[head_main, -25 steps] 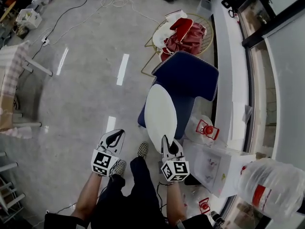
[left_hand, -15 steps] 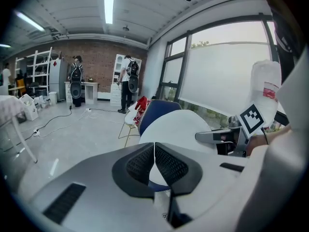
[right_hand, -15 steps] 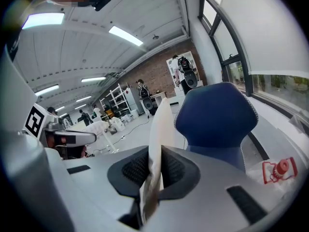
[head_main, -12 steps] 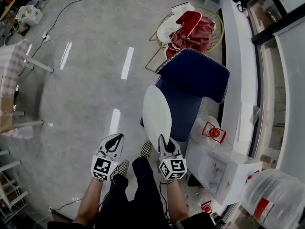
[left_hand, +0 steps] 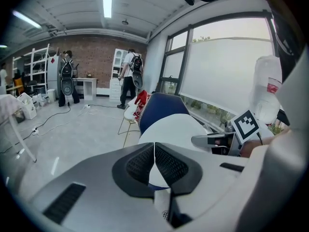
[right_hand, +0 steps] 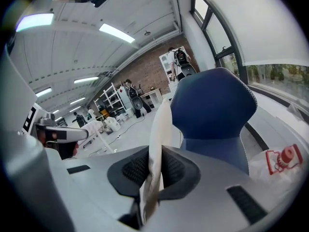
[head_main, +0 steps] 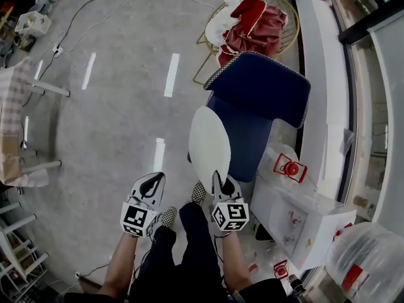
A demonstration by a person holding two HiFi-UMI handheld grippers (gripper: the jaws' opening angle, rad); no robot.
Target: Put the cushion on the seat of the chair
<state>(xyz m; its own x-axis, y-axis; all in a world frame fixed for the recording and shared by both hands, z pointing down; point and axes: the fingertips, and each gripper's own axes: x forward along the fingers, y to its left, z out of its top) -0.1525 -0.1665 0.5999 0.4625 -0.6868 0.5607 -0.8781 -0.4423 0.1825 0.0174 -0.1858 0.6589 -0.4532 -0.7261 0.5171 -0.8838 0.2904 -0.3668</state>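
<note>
A blue chair [head_main: 262,90] stands ahead of me, its seat [head_main: 246,150] facing me. A white oval cushion [head_main: 210,145] hangs on edge over the seat's left side. My right gripper [head_main: 221,185] is shut on the cushion's near rim; in the right gripper view the thin white cushion [right_hand: 160,129] runs up between the pads [right_hand: 173,170], with the chair back [right_hand: 212,103] behind. My left gripper [head_main: 151,185] is to the left of the cushion, shut and holding nothing. In the left gripper view its jaws meet, with the cushion [left_hand: 176,128] and chair [left_hand: 159,108] beyond.
A gold wire chair with red cloth [head_main: 252,27] stands behind the blue chair. A white box [head_main: 297,216], a red-and-white bag [head_main: 289,168] and a plastic sack [head_main: 366,261] sit at the right. A cloth-covered table [head_main: 12,100] is at the left. My legs are below.
Both grippers have sunk a little, the right one still shut on the cushion. The cushion's lower end now sits nearer the chair seat.
</note>
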